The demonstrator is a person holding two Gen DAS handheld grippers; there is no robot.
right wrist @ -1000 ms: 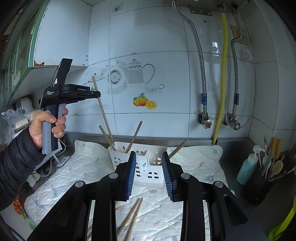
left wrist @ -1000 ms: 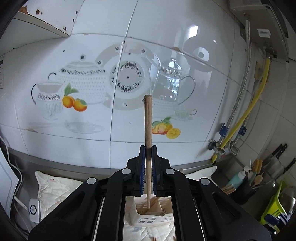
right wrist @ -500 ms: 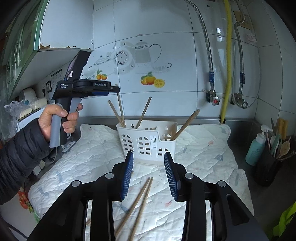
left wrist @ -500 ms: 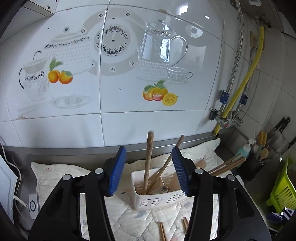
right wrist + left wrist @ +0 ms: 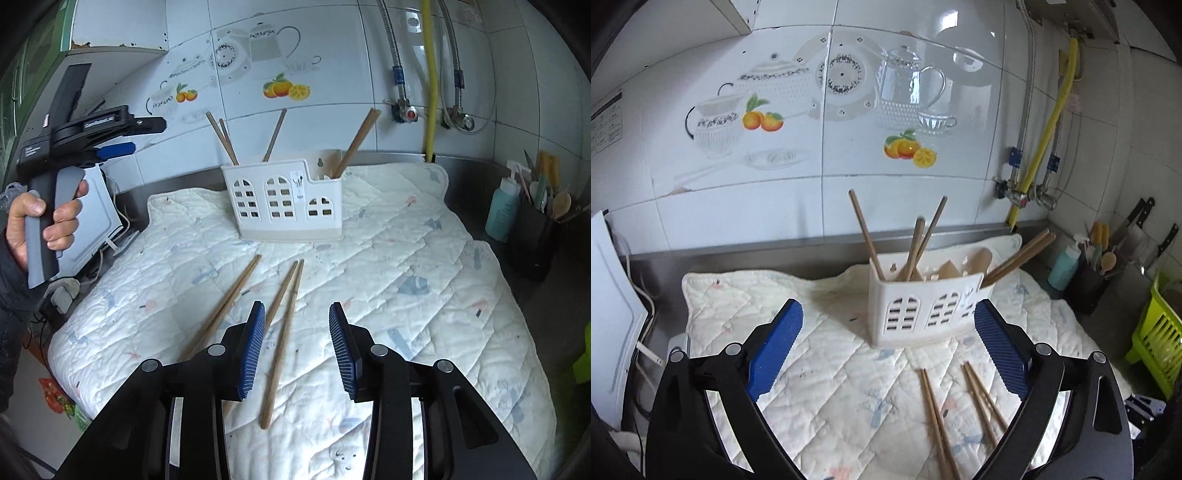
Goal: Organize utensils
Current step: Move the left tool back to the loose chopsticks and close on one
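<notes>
Now both empty: left gripper (image 5: 888,349) fingers wide, right gripper (image 5: 297,345) fingers open over loose wooden chopsticks (image 5: 282,332) on quilted white mat (image 5: 424,266). Risk: grabs two sticks at once, or nudges light white plastic caddy (image 5: 284,201) w/ leaning sticks.

The utensil caddy (image 5: 282,201) is white plastic with arched, window-like cut-outs, and the chopsticks (image 5: 284,328) are plain brown wood. The quilted mat (image 5: 406,280) is cream — scattered with small blue and pink prints. Both grippers are black with blue ribbed pads (image 5: 252,350). The wall tiles (image 5: 849,122) are glossy white with teapots and oranges.

Quilted mat (image 5: 406,258) under caddy (image 5: 284,206), chopsticks (image 5: 282,332)
</notes>
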